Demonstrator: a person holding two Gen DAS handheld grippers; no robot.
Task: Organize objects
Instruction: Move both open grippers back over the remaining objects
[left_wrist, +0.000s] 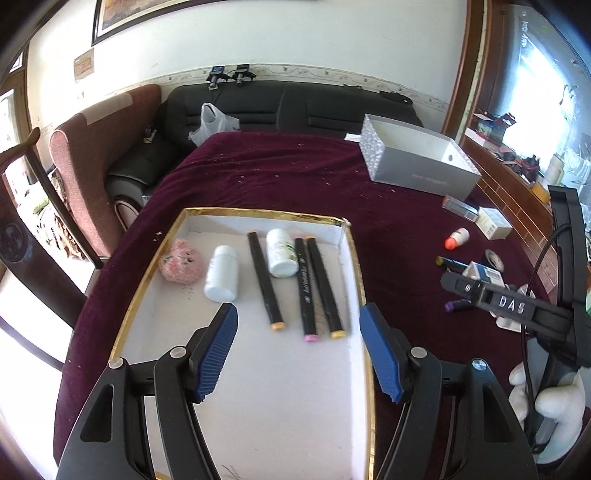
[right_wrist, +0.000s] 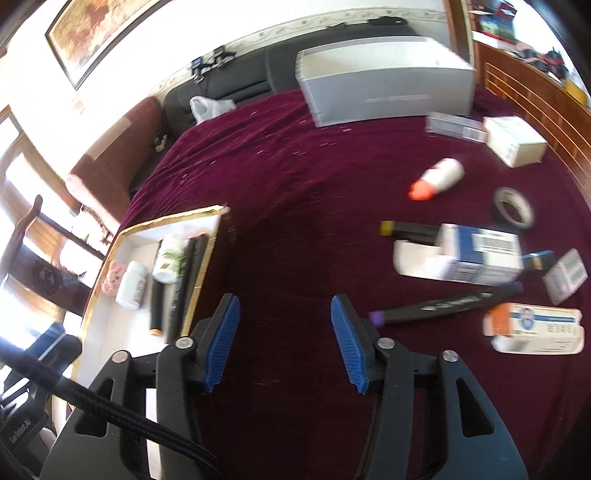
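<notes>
Tray (left_wrist: 354, 258): I'm seeing six items sitting inside.
Counter (right_wrist: 295, 184): boxes, markers waiting.
Tongs: both hanging spread, empty.

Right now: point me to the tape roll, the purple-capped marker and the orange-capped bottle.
tape roll (right_wrist: 514, 207), right wrist view, on its ring wall.
purple-capped marker (right_wrist: 448, 303), right wrist view, mid black barrel.
orange-capped bottle (right_wrist: 445, 174), right wrist view, on the white body.

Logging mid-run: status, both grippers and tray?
Left gripper open, empty, over tray. Right gripper open, empty, over cloth. Purple-capped marker nearest, unobstructed.
</notes>
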